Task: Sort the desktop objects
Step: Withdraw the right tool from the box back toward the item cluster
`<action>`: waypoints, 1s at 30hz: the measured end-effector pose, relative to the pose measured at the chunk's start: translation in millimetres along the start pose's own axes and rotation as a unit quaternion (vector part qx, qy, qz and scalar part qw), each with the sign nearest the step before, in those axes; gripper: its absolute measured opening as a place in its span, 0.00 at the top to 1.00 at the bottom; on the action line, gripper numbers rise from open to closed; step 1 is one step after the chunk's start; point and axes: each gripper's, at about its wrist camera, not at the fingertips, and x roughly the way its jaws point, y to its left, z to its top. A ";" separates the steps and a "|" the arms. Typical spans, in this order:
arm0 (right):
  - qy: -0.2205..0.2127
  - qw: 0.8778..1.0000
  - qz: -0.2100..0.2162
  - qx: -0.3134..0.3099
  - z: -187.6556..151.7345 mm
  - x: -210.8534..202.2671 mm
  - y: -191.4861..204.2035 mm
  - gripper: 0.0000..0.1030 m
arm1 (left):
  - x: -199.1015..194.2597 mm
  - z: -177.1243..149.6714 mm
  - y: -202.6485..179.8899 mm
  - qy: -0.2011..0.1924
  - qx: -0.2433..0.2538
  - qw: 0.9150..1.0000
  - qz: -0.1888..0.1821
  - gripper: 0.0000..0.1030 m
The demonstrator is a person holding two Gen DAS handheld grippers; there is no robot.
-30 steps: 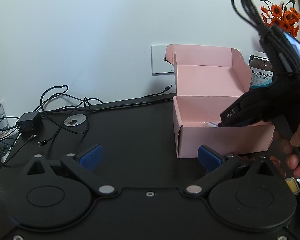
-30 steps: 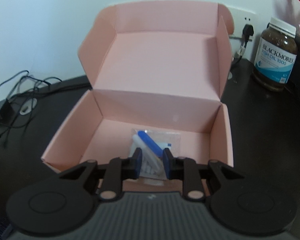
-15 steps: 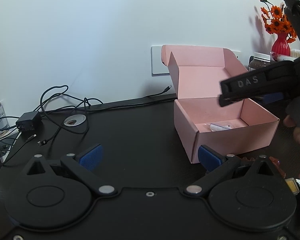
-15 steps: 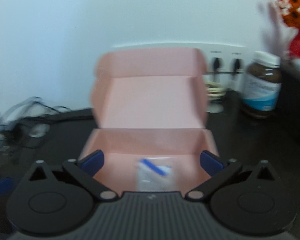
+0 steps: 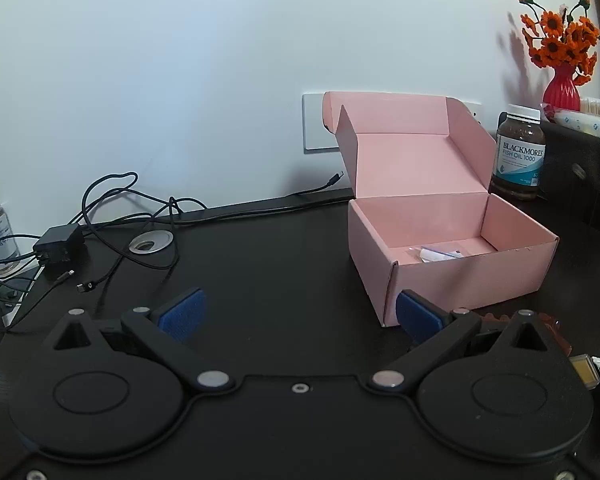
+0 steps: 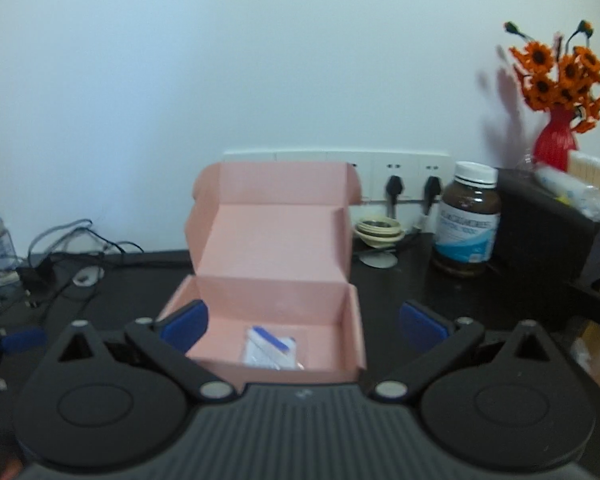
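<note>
A pink cardboard box (image 6: 274, 296) sits on a black desk (image 5: 260, 264) with its lid folded up against the white wall, and on its floor lies a small clear packet (image 6: 271, 347) holding a white item with a blue strip. The right gripper (image 6: 303, 326) is near the box's front edge with its blue pads spread wide to either side of it, touching nothing and holding nothing. The left gripper (image 5: 298, 314) hangs low over the bare desk left of the box, jaws likewise wide apart and empty (its right pad appears just in front of the box's near corner). To the right of the box stands a brown fish oil bottle (image 5: 519, 151) with a white cap, and beyond it, at the far right, a red vase (image 5: 562, 86) of orange flowers. At the far left of the desk, a tangle of black cables (image 5: 112, 216) runs to a small charger (image 5: 59, 241) beside a round metal grommet (image 5: 151, 242).
</note>
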 end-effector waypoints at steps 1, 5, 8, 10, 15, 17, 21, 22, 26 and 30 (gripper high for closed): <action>0.000 1.000 -0.004 -0.005 -4.2 -3.7 -0.2 0.01 | -0.5 0.0 0.2 0.001 -0.002 1.000 0.000 0.00; 0.002 0.999 -0.022 -0.040 -25.4 -7.4 2.9 0.01 | -3.5 -0.4 0.8 0.003 -0.009 1.000 -0.008 0.00; -0.015 0.998 -0.042 -0.049 -42.1 -13.6 3.9 0.01 | -4.9 -1.1 -2.6 -0.001 0.003 1.000 0.001 0.00; -0.014 0.999 -0.036 -0.029 -50.6 -15.8 1.2 0.01 | -5.6 -1.6 -4.7 -0.003 0.009 1.000 0.002 0.00; -0.021 0.999 -0.003 0.032 -68.3 -18.6 -9.6 0.01 | -7.0 -2.6 -6.7 -0.004 0.014 1.000 0.000 0.00; -0.021 0.999 -0.018 0.029 -73.0 -14.3 -9.8 0.01 | -7.1 -2.4 -7.0 -0.004 0.015 1.000 0.001 0.00; -0.019 0.999 -0.020 0.018 -75.3 -8.9 -9.9 0.01 | -6.7 -2.2 -6.9 -0.002 0.014 1.000 -0.003 0.00; -0.026 0.999 -0.015 0.020 -75.4 -10.3 -10.4 0.01 | -6.8 -2.3 -6.8 -0.002 0.015 1.000 -0.004 0.00; -0.035 0.999 -0.019 0.016 -74.6 -10.0 -9.9 0.01 | -7.8 -2.6 -7.2 -0.003 0.019 1.000 -0.005 0.00; -0.034 0.999 -0.015 0.018 -74.1 -8.7 -10.9 0.01 | -8.5 -3.1 -6.7 -0.002 0.019 1.000 -0.013 0.00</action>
